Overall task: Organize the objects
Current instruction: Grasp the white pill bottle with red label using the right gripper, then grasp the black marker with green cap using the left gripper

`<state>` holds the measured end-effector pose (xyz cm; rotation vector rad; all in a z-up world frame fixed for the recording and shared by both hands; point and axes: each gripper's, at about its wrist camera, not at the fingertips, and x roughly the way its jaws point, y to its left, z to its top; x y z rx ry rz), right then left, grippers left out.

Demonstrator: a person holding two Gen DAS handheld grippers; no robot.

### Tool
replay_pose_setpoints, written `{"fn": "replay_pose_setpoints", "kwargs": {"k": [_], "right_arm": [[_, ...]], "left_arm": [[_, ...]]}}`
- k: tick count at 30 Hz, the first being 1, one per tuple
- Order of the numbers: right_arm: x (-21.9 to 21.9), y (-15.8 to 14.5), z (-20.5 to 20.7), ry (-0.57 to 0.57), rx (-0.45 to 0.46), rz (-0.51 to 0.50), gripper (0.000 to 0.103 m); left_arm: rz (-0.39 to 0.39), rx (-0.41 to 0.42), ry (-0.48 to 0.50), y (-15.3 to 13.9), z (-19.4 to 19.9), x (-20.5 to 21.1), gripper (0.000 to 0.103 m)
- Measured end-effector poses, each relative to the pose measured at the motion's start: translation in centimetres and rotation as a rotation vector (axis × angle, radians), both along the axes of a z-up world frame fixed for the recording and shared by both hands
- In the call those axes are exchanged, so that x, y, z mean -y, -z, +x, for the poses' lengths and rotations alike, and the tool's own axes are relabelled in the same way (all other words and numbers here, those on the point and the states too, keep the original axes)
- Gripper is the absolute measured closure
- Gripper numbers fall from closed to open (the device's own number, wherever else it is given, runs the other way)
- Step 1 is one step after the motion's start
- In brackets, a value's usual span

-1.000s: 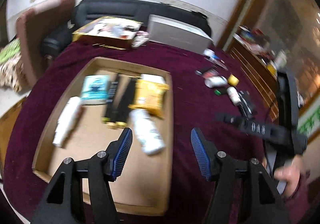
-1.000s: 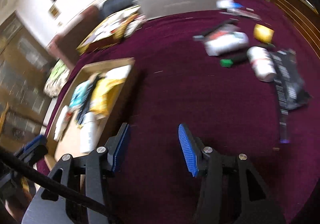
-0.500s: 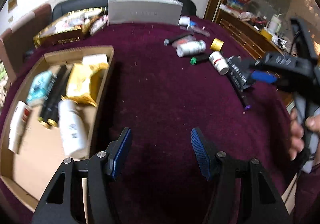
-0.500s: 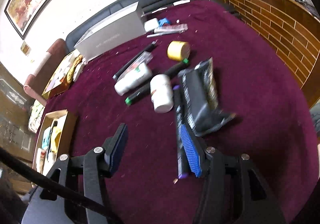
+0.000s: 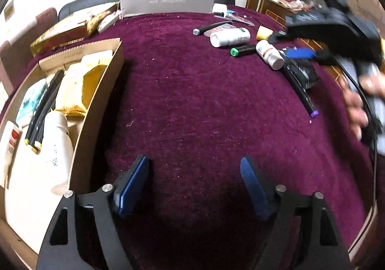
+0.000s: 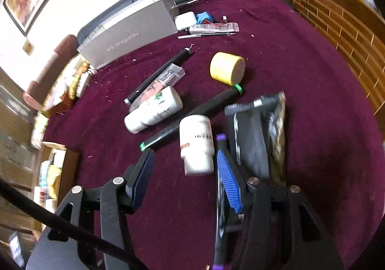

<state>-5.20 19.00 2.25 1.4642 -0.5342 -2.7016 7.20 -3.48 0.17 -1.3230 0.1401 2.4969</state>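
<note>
My left gripper [image 5: 193, 173] hovers over bare maroon cloth beside the cardboard tray [image 5: 103, 91]; its jaws are opening with nothing between them. The tray holds a white bottle [image 5: 59, 140], a yellow packet [image 5: 79, 87] and black pens [image 5: 41, 111]. My right gripper [image 6: 184, 153] is open and low over the loose items. The cap end of a white pill bottle [image 6: 196, 135] lies between its fingers, untouched by the left pad. Its right finger sits over a purple-capped marker [image 6: 221, 137]. Around them lie a black packet [image 6: 259, 135], a green-capped marker [image 6: 192, 115], another white bottle [image 6: 154, 111] and a yellow roll [image 6: 227, 69].
A grey box [image 6: 130, 36] stands at the back of the cloth, with a black pen [image 6: 158, 77], a clear tube [image 6: 168, 77] and small white and blue items [image 6: 192, 19] in front. A gilt book [image 5: 65, 31] lies beyond the tray. A hand [image 5: 356, 106] holds the right gripper.
Both grippers swung right, away from the tray and towards the loose items. The left jaws spread wider. The right gripper came down until the white pill bottle lay between its fingers.
</note>
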Motion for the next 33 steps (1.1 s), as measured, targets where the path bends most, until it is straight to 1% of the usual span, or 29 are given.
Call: {"fn": "replay_pose_setpoints", "kwargs": {"k": [2, 4, 6, 7, 8, 9, 10, 13, 14, 16, 17, 18, 19, 21, 23, 25, 27, 29, 31, 33], "right_arm": [[0.6, 0.3, -0.9, -0.006, 0.014, 0.054, 0.050], [1.3, 0.6, -1.9, -0.011, 0.035, 0.089, 0.050], [1.7, 1.1, -2.5, -0.013, 0.049, 0.113, 0.050], [1.9, 1.0, -2.7, -0.011, 0.039, 0.134, 0.053], [2.1, 1.1, -2.9, -0.010, 0.044, 0.149, 0.065], [2.2, 1.3, -3.0, -0.009, 0.064, 0.159, 0.069], [2.3, 1.6, -3.1, -0.011, 0.080, 0.154, 0.071], [2.7, 1.8, -2.3, -0.026, 0.084, 0.150, 0.071], [2.7, 1.8, -1.7, -0.032, 0.088, 0.136, 0.071], [2.3, 1.8, -0.3, -0.042, 0.099, 0.071, 0.071], [2.0, 1.9, 0.6, -0.046, 0.101, 0.035, 0.071], [1.7, 1.9, 1.9, -0.051, 0.093, -0.001, 0.071], [1.6, 1.8, 2.8, -0.053, 0.085, -0.022, 0.071], [1.2, 1.8, 4.9, -0.061, 0.055, -0.074, 0.071], [0.7, 2.1, 7.1, -0.070, 0.005, -0.146, 0.071], [0.2, 2.4, 9.1, -0.074, -0.045, -0.194, 0.071], [-0.2, 2.5, 10.3, -0.069, -0.075, -0.202, 0.071], [-0.2, 2.7, 10.5, -0.073, -0.101, -0.225, 0.071], [-0.3, 2.8, 10.7, -0.072, -0.128, -0.251, 0.071], [-0.4, 2.9, 10.5, -0.076, -0.130, -0.266, 0.071]], "left_arm": [[-0.022, -0.003, 0.008, 0.0, 0.0, -0.3, 0.027], [-0.007, 0.001, 0.012, 0.0, 0.0, -0.1, 0.024], [0.003, 0.003, 0.014, 0.0, -0.3, -0.1, 0.023], [0.005, 0.004, 0.015, 0.0, -0.2, -0.1, 0.023], [0.005, 0.003, 0.016, 0.0, -0.2, -0.1, 0.023], [0.004, 0.004, 0.017, 0.1, -0.2, -0.1, 0.022], [0.003, 0.004, 0.019, 0.1, -0.1, -0.1, 0.022], [-0.006, 0.012, 0.036, 0.1, -0.2, -0.3, 0.022], [0.000, 0.027, 0.048, -0.1, -0.5, -0.3, 0.022], [0.071, 0.070, 0.064, -0.7, -1.2, 0.3, 0.023], [0.105, 0.077, 0.061, -1.2, -1.7, 0.6, 0.023], [0.112, 0.065, 0.055, -1.9, -2.2, 0.7, 0.023], [0.100, 0.037, 0.053, -2.8, -2.8, 0.5, 0.023], [0.072, -0.023, 0.082, -4.4, -4.1, -0.6, 0.023], [0.058, -0.086, 0.141, -5.6, -5.8, -2.7, 0.023], [0.028, -0.123, 0.205, -5.9, -7.7, -5.0, 0.023], [-0.013, -0.138, 0.267, -5.4, -9.9, -7.9, 0.023], [-0.042, -0.135, 0.307, -4.7, -11.7, -10.3, 0.027], [-0.088, -0.122, 0.347, -3.7, -13.3, -12.4, 0.035], [-0.136, -0.110, 0.381, -2.6, -14.8, -14.1, 0.040]]}}
